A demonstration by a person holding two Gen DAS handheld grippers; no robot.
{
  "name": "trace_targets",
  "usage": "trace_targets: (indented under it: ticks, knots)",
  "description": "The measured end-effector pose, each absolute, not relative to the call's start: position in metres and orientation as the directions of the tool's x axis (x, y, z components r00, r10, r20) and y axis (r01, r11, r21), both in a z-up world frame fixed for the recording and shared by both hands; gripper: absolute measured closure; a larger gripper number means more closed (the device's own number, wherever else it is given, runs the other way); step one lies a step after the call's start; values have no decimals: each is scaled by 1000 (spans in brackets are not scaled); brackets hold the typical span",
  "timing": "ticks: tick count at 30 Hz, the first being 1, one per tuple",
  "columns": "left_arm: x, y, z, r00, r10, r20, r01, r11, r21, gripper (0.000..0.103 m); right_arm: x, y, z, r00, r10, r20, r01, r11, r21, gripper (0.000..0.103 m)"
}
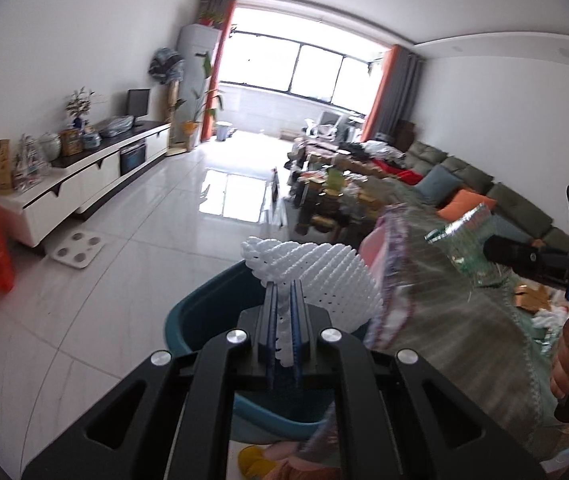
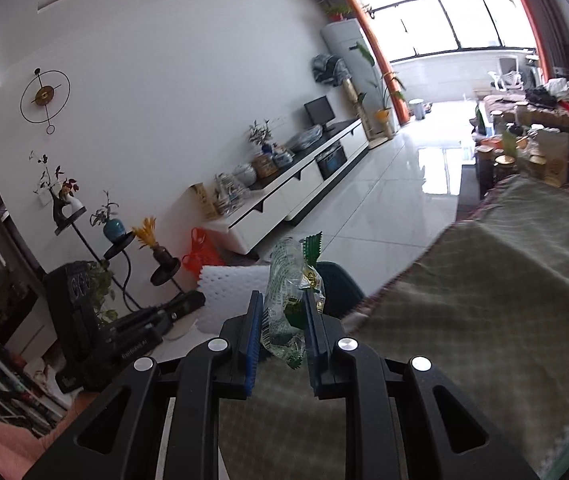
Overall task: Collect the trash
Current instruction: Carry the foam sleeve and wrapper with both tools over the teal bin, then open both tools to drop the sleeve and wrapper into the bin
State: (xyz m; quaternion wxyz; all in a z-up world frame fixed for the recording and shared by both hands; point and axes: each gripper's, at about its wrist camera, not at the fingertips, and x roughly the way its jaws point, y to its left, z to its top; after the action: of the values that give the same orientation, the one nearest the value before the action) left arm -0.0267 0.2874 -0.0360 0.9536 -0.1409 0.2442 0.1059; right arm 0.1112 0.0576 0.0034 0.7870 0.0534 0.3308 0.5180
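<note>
The left hand-held gripper (image 1: 283,312) pinches a featherlight, squashy white foam net (image 1: 316,276) above the teal bin (image 1: 196,316), off the table's edge. The right hand-held gripper (image 2: 283,320) pinches a crinkly, slippery wrapper (image 2: 290,280) mid-body; firmer grip looks wise.

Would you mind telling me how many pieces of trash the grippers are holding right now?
2. The white foam net is pinched in the left gripper above the teal bin. The clear green-printed wrapper sits in the right gripper. More trash on the table may be hidden.
</note>
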Motion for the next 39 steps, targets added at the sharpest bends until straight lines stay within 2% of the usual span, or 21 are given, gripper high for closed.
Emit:
trace_targets:
  ticks: [9,14,16,20,21,24,26,32,34,36,39]
  knots:
    - [-14,304,-57,811,151,-565,-324,920,-220,95,127,104,-24,174,830,-530,-744,464,481,82]
    - [-2,301,-67,792,139,-594,-327,919,-221,94,135,121,-43,156,787,-596,-711,508,485,77]
    - [3,301,-69,789,132,-601,-326,918,-227,90,138,126,-47,152,774,-615,-703,522,483,71]
    - [11,303,-75,785,118,-608,-327,913,-245,77,140,125,-46,163,762,-627,-687,544,482,65]
    - [12,304,-77,785,111,-609,-326,910,-255,76,141,124,-47,163,758,-631,-683,549,483,59]
    - [13,303,-79,787,107,-607,-329,906,-266,74,142,122,-47,167,757,-631,-679,553,483,58]
    - [12,303,-77,791,115,-600,-331,907,-262,72,141,120,-46,168,759,-629,-677,553,486,52]
    - [1,283,-53,828,124,-547,-296,925,-237,64,139,103,-36,194,781,-594,-680,543,493,51]
    - [-3,272,-45,848,109,-519,-262,937,-231,61,134,92,-28,211,790,-576,-690,538,485,51]
    - [-6,260,-34,870,79,-487,-217,948,-234,53,124,75,-17,242,800,-549,-709,532,463,48]
    - [-7,237,-24,894,9,-449,-130,962,-240,49,112,49,-2,293,803,-519,-726,540,427,46]
